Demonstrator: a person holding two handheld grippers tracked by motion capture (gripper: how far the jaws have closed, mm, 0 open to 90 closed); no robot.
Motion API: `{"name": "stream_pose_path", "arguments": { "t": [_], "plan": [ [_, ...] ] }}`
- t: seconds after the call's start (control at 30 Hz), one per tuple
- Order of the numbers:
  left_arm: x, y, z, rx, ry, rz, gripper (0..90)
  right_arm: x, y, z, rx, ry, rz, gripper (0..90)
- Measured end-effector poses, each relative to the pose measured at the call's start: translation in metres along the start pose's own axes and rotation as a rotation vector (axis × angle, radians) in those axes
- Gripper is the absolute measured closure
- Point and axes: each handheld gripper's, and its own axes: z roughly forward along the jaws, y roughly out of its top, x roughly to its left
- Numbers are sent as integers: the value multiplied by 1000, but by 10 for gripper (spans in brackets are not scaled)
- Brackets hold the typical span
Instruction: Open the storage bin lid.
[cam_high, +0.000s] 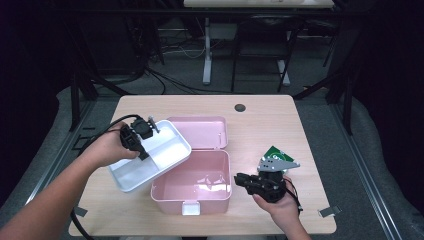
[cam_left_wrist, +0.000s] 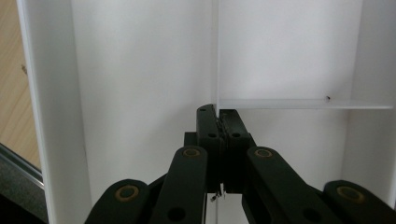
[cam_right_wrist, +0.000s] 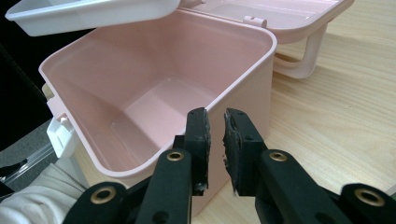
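An open pink box (cam_high: 170, 196) stands near the table's front, its lid (cam_high: 197, 132) flipped back flat behind it. My left gripper (cam_high: 144, 152) is shut on the thin divider of a white compartment tray (cam_high: 167, 150), which hangs tilted over the box's left rear corner. In the left gripper view the jaws (cam_left_wrist: 218, 116) pinch that divider, with the tray (cam_left_wrist: 140, 70) all around. My right gripper (cam_high: 239, 179) sits at the box's right wall. In the right gripper view its jaws (cam_right_wrist: 215, 126) straddle the rim of the empty box (cam_right_wrist: 247, 88), one inside and one outside.
A green packet (cam_high: 276, 151) lies on the wooden table (cam_high: 270, 120) just behind my right gripper. The box has a white latch (cam_high: 190, 207) in front and a pink handle (cam_right_wrist: 303, 60) by the lid (cam_right_wrist: 280, 18). A round hole (cam_high: 240, 107) sits near the far edge.
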Motion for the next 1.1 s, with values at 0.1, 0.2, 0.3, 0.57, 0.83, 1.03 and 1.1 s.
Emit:
{"name": "stream_pose_path", "arguments": {
  "t": [0.1,0.2,0.3,0.57,0.83,1.03,1.1],
  "plan": [
    [7,-10,-2,-2,1,-26,889,0,0,1,-1,3,0,797],
    [11,-17,-3,0,7,-39,889,0,0,1,-1,4,0,796],
    [16,-28,-6,-5,3,-62,888,0,0,1,0,1,-2,796],
    [19,-48,-13,-19,-1,-84,889,0,-1,1,0,0,0,792],
    [26,-63,-13,-17,7,-119,889,0,-1,1,0,-1,-2,786],
    [34,-75,-8,-17,16,-152,889,0,-1,2,2,-3,0,784],
    [36,-78,-6,-23,17,-162,889,0,-1,2,2,-6,-2,783]
  ]
}}
